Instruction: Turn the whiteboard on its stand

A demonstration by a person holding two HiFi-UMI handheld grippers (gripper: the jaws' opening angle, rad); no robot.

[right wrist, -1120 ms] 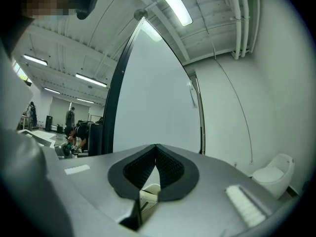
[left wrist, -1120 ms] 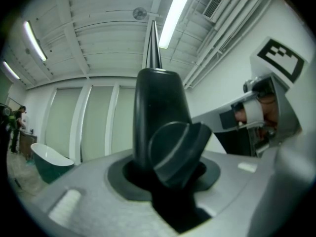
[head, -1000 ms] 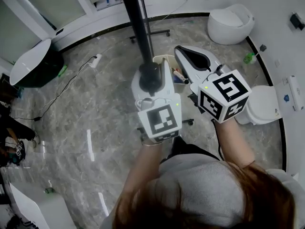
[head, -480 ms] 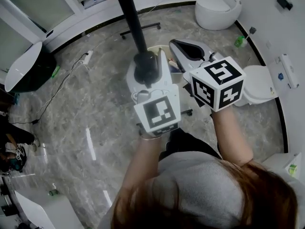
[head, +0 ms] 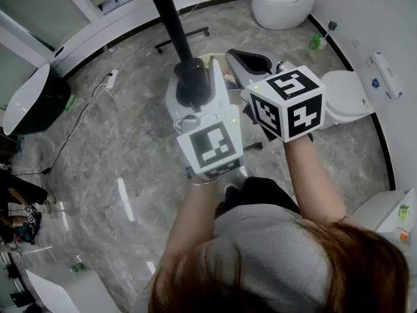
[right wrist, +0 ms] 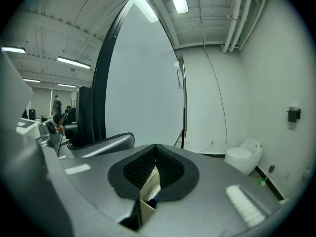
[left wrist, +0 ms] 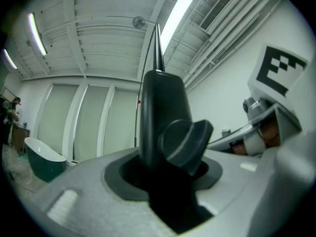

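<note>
release looks to be the step in hand. left gripper has its jaws partway apart and they have just been opening. the whiteboard's black edge post and its clamp knob stand between them, and the pads apparently do not pinch. right gripper, just beside it, is closed on nothing, its tips meeting. beyond those tips the whiteboard stands upright on its stand. next, i judge, the left jaws must either back clear of the knob or clamp the post to swing the panel round.
</note>
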